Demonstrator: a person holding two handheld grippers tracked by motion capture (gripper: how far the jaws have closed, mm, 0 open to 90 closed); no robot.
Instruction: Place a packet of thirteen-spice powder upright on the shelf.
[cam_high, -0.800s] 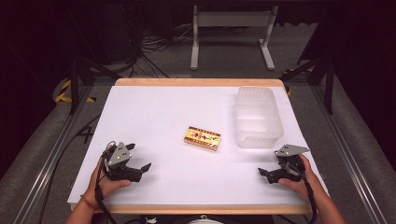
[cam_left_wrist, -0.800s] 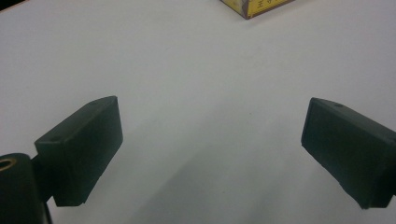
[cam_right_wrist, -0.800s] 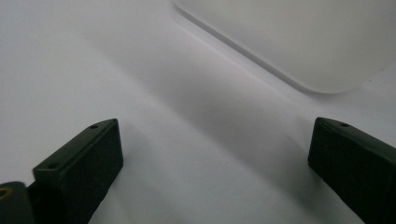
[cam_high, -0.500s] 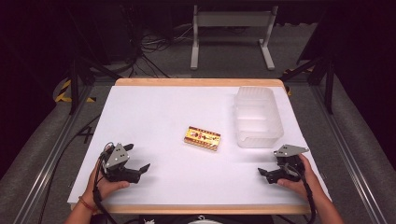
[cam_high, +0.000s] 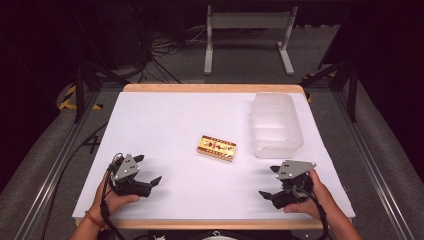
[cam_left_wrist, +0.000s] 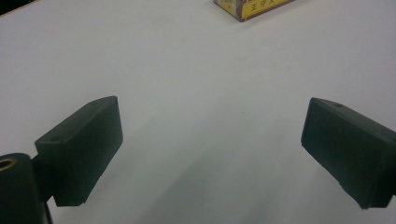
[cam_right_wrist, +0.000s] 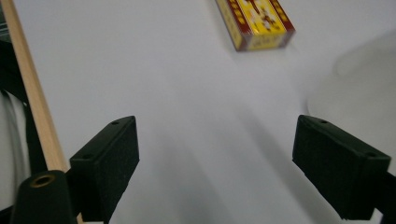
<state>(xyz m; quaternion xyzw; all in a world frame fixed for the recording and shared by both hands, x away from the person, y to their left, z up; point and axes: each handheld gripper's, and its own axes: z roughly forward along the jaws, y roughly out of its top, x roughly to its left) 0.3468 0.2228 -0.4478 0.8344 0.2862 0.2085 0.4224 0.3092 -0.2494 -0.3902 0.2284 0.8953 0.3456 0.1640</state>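
The box (cam_high: 216, 148) lies flat on the desk (cam_high: 165, 120) ahead of and between the left hand-held gripper (cam_high: 142, 172) and right hand-held gripper (cam_high: 269, 182), both wide open and empty; it looks light, stiff cardboard, best pinched across its short sides.

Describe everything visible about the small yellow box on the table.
The small yellow box is a flat rectangular carton, apparently printed cardboard, yellow with red and brown patterning. It lies flat and closed, slightly askew, near the middle of the white table, just left of the clear plastic tub. Nothing touches it except the table.
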